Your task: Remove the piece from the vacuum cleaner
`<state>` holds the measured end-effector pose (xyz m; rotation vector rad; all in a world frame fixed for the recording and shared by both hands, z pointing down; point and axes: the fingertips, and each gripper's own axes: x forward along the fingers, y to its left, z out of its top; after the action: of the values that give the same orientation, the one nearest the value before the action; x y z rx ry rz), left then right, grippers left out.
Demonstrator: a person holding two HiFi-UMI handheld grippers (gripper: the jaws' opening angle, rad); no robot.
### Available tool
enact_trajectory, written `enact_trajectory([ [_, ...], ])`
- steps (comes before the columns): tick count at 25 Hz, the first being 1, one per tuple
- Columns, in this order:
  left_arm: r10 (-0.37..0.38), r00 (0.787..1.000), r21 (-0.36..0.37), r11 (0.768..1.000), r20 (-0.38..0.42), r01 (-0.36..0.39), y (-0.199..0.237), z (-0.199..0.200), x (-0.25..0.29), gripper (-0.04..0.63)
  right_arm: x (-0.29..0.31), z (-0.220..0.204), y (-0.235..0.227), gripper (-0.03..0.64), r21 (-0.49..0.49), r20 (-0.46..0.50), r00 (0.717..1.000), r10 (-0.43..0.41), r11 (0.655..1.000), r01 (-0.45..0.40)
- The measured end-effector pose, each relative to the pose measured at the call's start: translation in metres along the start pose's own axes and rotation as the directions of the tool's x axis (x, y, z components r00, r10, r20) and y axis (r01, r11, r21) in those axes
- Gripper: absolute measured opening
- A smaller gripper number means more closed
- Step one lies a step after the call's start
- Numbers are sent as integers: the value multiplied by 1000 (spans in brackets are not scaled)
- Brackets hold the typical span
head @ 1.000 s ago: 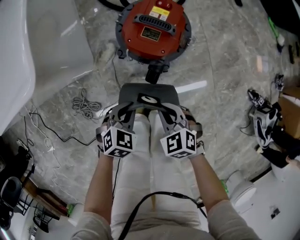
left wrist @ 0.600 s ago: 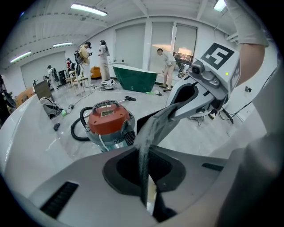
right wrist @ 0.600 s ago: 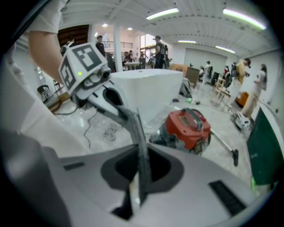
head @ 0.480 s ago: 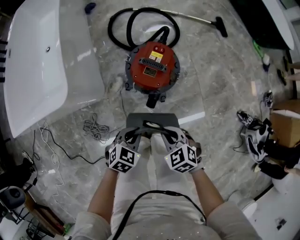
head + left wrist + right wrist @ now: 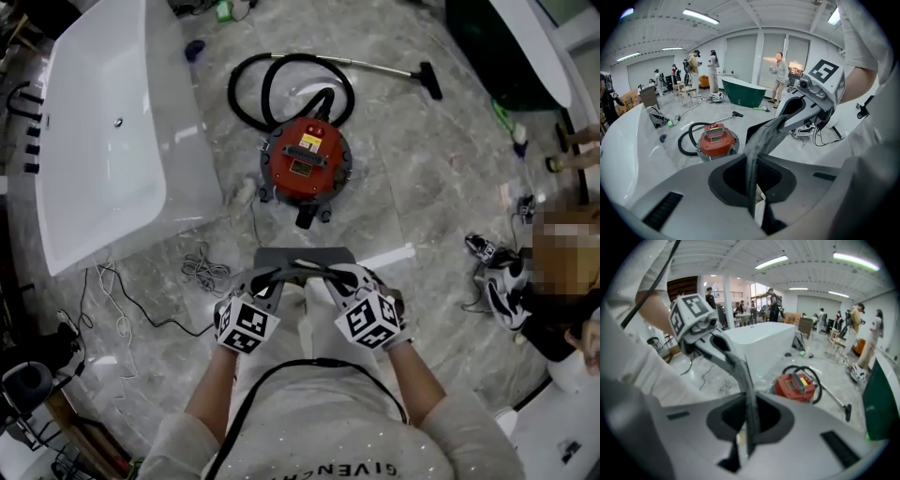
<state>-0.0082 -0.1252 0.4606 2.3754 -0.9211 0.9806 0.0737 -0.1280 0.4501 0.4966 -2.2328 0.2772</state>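
Most of the head view is grey marble floor (image 5: 422, 169), with a long white bathtub (image 5: 94, 150) along the far left. Right of the tub sits the round red vacuum cleaner (image 5: 306, 161), and its looped black hose (image 5: 251, 89) lies on the far side of it. Compared with a second ago, the vacuum cleaner shows smaller and farther off, and more of the room has come into view around it. A wider strip of bare floor now separates it from the flat dark grey plastic piece (image 5: 305, 256), which had been almost against its near end.

The piece hangs in the air near the person, well apart from the machine and touching nothing but the tools. The left gripper (image 5: 270, 277) has its jaws together on the piece's near edge towards the left. The right gripper (image 5: 330, 274) is clamped the same way on the near edge towards the right. Each gripper view shows the thin sheet edge-on, pinched between that gripper's jaws.

A small tangle of pale cable (image 5: 204, 267) lies on the floor to the left, below the raised piece.

Judging by the gap, the removal looks done. What seems left is to find a spot and set the piece down.
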Motion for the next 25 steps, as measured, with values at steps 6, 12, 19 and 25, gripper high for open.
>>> enact_trajectory([
  [6,-21,999,-27,999,28,22,-3,27,-26,32,-29,27,-2,32,-15,2,1000,13,1000,-13],
  [12,-47,997,-15,999,68,48,-4,61,-58,32,-60,53,-1,32,-19,22,1000,19,1000,-19],
  [19,-81,989,-65,994,126,90,-4,87,-81,32,-84,75,1,32,-9,51,998,24,1000,-24],
  [25,-100,983,-62,992,151,111,-2,103,-97,32,-99,91,1,32,-23,66,997,28,999,-26],
])
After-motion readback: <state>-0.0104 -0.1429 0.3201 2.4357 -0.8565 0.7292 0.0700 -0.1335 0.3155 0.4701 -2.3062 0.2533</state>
